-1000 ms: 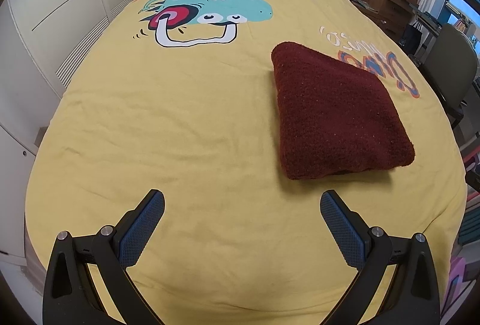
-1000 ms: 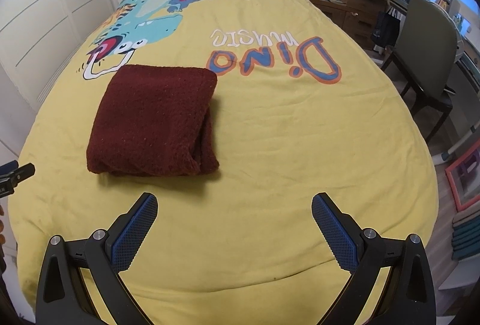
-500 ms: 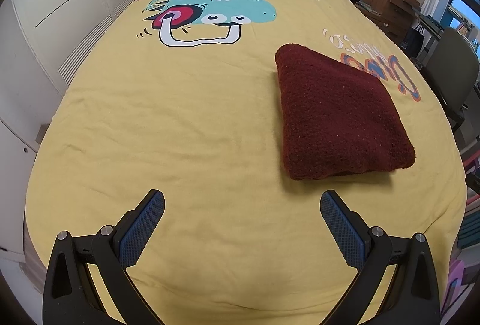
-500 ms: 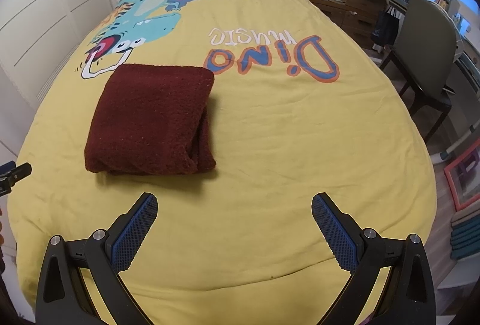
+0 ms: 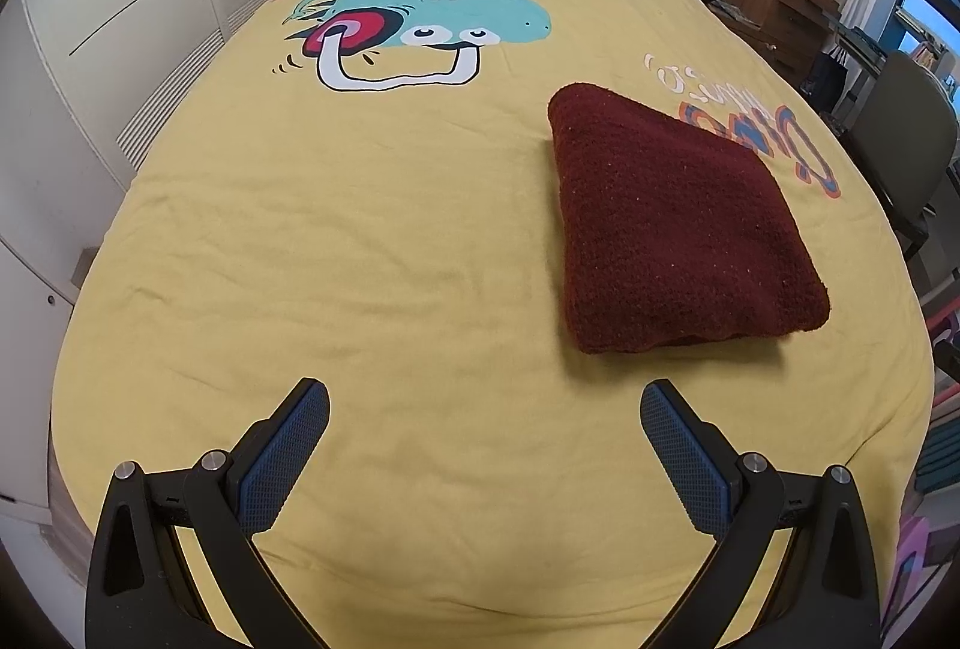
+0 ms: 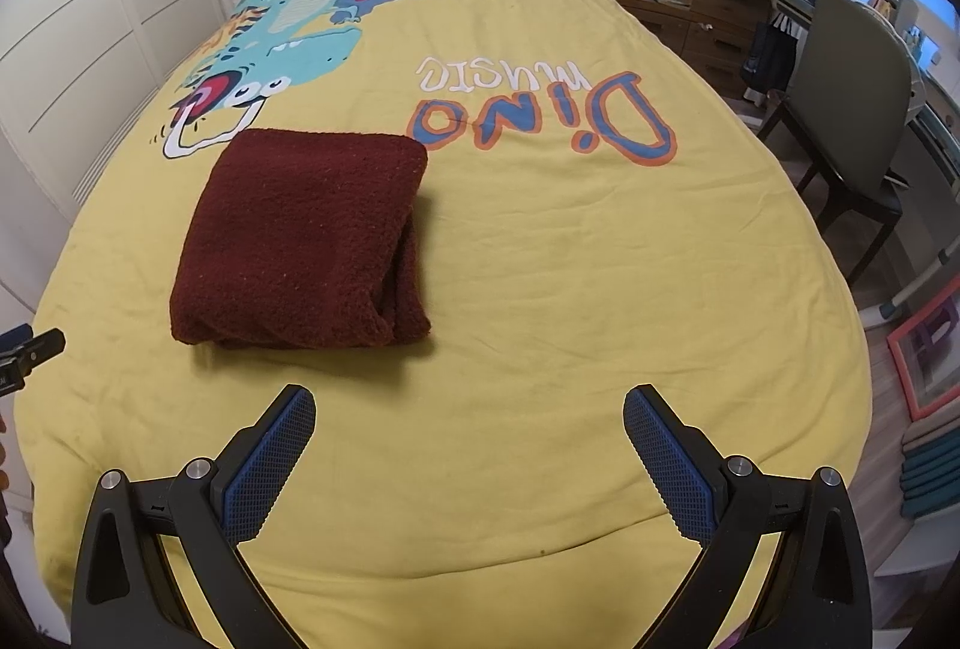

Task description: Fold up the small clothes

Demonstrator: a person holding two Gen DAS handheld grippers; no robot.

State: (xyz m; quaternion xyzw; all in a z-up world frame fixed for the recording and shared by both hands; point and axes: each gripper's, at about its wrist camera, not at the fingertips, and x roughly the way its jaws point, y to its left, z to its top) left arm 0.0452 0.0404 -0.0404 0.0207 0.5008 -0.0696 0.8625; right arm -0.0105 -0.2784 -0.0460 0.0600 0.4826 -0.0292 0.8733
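Two things have barely shifted in the last second: over the yellow bed point(image 5: 360, 241), both views have only crept a touch nearer the footboard end, so the work looks finished rather than under way. The maroon garment point(image 6: 300, 241) lies folded into a neat block just below the dinosaur print point(image 6: 270, 55), unmoved. Both the left gripper point(image 5: 485, 409) and right gripper point(image 6: 469, 412) hang short of it, jaws spread wide, holding nothing.
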